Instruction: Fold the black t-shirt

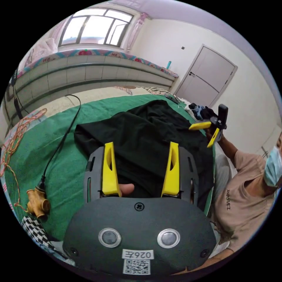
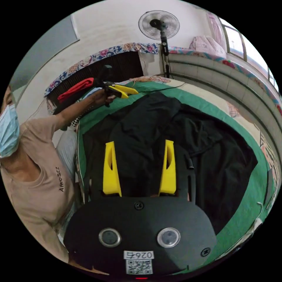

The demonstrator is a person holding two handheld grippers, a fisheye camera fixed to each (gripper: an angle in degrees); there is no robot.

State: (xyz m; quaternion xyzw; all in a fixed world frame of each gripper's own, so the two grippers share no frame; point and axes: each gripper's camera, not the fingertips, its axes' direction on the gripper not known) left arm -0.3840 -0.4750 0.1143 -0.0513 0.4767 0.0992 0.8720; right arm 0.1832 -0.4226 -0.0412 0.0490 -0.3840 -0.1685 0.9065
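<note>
The black t-shirt (image 1: 147, 132) lies crumpled and spread on a green sheet (image 1: 44, 152) over a bed. In the left gripper view, my left gripper (image 1: 141, 144) hangs above the shirt's near part, jaws wide apart and holding nothing. My right gripper (image 1: 199, 137) is raised at the shirt's right edge in the person's hand, its yellow jaws spread. In the right gripper view, my right gripper (image 2: 139, 142) stands open over the shirt (image 2: 182, 141). The left gripper (image 2: 132, 94) is lifted beyond the far edge, jaws apart and empty.
A black cable (image 1: 63, 138) runs across the sheet to a brown fitting (image 1: 37, 202), beside an orange cord (image 1: 17, 138). The person in a beige shirt (image 1: 238, 202) sits at the bed's edge. A fan (image 2: 159, 25), red cloth (image 2: 75, 88) and door (image 1: 207, 77) stand around.
</note>
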